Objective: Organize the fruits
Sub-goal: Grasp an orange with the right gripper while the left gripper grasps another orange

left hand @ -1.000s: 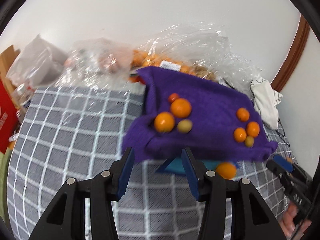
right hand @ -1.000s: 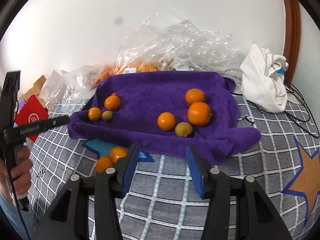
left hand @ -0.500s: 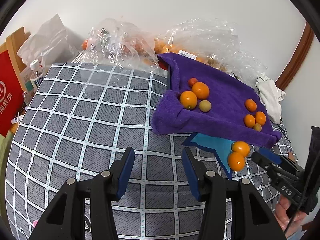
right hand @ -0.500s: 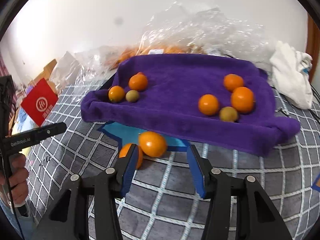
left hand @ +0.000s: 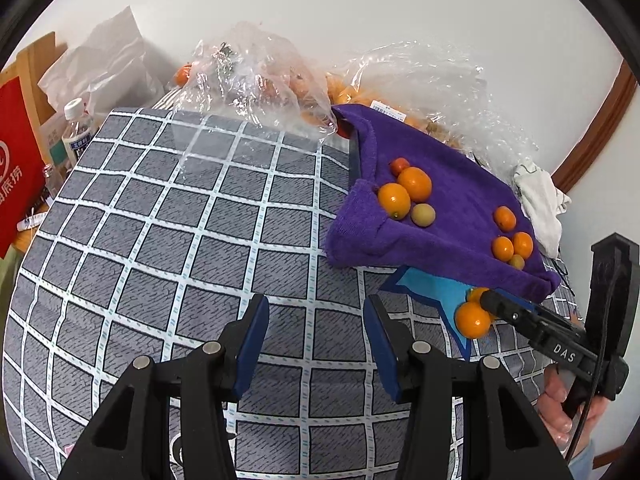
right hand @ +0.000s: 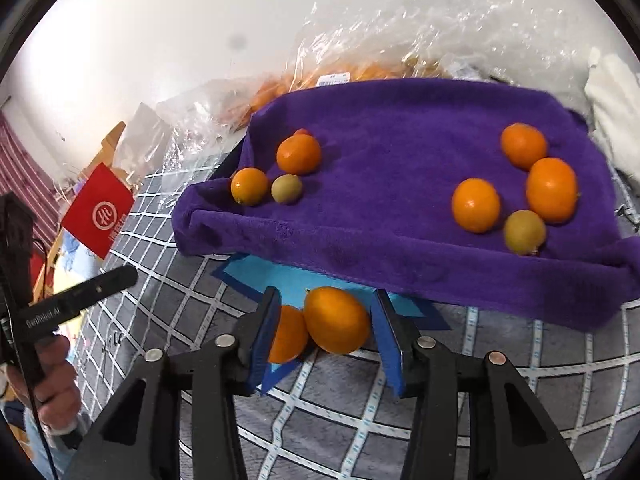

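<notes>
Eight fruits already sit in two clusters on the purple towel (right hand: 400,152) — two oranges remain on the checked cover below it. The right gripper (right hand: 326,326) straddles the nearer orange (right hand: 336,318), jaws having just narrowed, pads not yet pressing; the left gripper (left hand: 316,336) hangs open, empty

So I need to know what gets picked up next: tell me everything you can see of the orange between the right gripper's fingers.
The orange is round, bright and glossy with a dimpled peel. It lies on the checked cloth at the edge of a blue star patch, just in front of the purple towel. A second orange sits against its left side. The right hand-held gripper straddles it, fingers not visibly touching.
</notes>
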The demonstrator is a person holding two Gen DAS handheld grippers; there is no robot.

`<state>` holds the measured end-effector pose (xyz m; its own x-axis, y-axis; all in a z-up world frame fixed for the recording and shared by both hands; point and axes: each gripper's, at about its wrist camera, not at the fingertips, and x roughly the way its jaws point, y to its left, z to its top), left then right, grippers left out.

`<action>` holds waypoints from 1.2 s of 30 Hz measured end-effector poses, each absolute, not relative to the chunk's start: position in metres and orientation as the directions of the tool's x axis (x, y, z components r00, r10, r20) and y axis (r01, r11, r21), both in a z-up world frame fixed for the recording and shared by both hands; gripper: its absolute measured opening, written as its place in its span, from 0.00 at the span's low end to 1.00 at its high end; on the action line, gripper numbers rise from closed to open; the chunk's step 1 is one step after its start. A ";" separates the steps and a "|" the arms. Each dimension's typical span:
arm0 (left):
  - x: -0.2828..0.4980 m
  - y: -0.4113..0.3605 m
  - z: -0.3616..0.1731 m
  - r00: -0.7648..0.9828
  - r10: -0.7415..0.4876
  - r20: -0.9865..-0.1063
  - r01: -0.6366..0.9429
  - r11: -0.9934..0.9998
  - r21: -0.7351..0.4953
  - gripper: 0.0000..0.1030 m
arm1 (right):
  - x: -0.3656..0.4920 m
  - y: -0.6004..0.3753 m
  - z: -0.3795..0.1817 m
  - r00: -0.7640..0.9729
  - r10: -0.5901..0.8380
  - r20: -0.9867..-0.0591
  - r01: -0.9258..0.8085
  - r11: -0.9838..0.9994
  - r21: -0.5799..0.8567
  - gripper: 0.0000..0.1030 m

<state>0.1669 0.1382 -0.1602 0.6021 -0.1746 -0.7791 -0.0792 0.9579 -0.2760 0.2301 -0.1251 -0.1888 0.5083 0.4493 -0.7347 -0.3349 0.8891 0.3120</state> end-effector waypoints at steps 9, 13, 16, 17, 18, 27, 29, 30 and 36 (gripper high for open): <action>0.167 0.134 -0.159 0.597 -0.187 -0.780 -0.077 0.955 -0.287 0.45 | 0.216 -0.136 -0.186 0.547 0.387 -0.743 -0.326 0.915 0.237 0.31; 0.168 0.120 -0.159 0.597 -0.199 -0.778 -0.050 0.958 -0.283 0.45 | 0.202 -0.156 -0.181 0.584 0.327 -0.743 -0.284 0.940 0.191 0.31; 0.169 0.109 -0.160 0.589 -0.219 -0.778 -0.030 0.956 -0.292 0.45 | 0.191 -0.170 -0.180 0.596 0.286 -0.750 -0.270 0.951 0.149 0.31; 0.170 0.105 -0.160 0.587 -0.221 -0.779 -0.024 0.957 -0.290 0.45 | 0.189 -0.172 -0.181 0.595 0.284 -0.752 -0.272 0.952 0.144 0.31; 0.170 0.102 -0.160 0.585 -0.222 -0.780 -0.020 0.957 -0.288 0.45 | 0.188 -0.173 -0.184 0.589 0.286 -0.756 -0.272 0.951 0.147 0.31; 0.165 0.073 -0.160 0.563 -0.237 -0.792 0.038 0.964 -0.262 0.45 | 0.188 -0.170 -0.197 0.587 0.314 -0.746 -0.288 0.942 0.169 0.31; 0.162 0.067 -0.159 0.563 -0.245 -0.789 0.049 0.963 -0.264 0.45 | 0.184 -0.173 -0.196 0.596 0.304 -0.743 -0.287 0.945 0.156 0.31; 0.160 0.064 -0.159 0.562 -0.256 -0.787 0.059 0.961 -0.270 0.45 | 0.182 -0.176 -0.194 0.602 0.299 -0.740 -0.284 0.947 0.152 0.31; 0.158 0.038 -0.161 0.535 -0.292 -0.792 0.117 0.955 -0.273 0.45 | 0.172 -0.207 -0.183 0.648 0.260 -0.716 -0.230 0.963 0.141 0.31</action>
<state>0.1577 0.0380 -0.1605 0.5355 -0.2920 -0.7925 0.1171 0.9549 -0.2727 0.1717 -0.2065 -0.1827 0.6482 0.2596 -0.7159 -0.2303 0.9629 0.1406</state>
